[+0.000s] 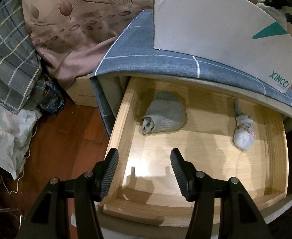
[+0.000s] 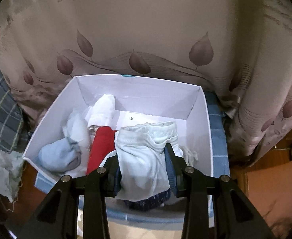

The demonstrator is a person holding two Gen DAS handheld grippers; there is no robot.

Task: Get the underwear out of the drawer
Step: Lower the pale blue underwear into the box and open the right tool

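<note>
The left gripper (image 1: 144, 171) hangs over the near end of the wooden drawer (image 1: 276, 149) with its black jaws spread wide and nothing between them; its ribbed pads (image 1: 110, 174) touch nothing. The drawer is pulled out, made of pale, smooth wood with visible grain, square-cornered and shallow. Two pieces lie on its floor, well apart: a grey ribbed knit bundle (image 1: 165, 115), rolled at one end, toward the back left, and a small white rolled piece (image 1: 242, 130) with a faint flowered trim toward the back right. A blue-grey checked cloth (image 1: 146, 59) covers the cabinet top above the drawer, and a white cardboard box (image 1: 215, 27) with green lettering stands on it.

The right gripper (image 2: 144, 165) pinches a pale white cotton underwear piece (image 2: 144, 151), soft and bunched, with a stitched waistband on top; both pads press into the fabric. It hangs over the open white box (image 2: 205, 123), whose walls are smooth and flat. Inside the box lie a light blue bundle (image 2: 64, 155), a red piece (image 2: 100, 145) and a white roll (image 2: 104, 109). A beige curtain (image 2: 146, 29) with a leaf print hangs behind.
</note>
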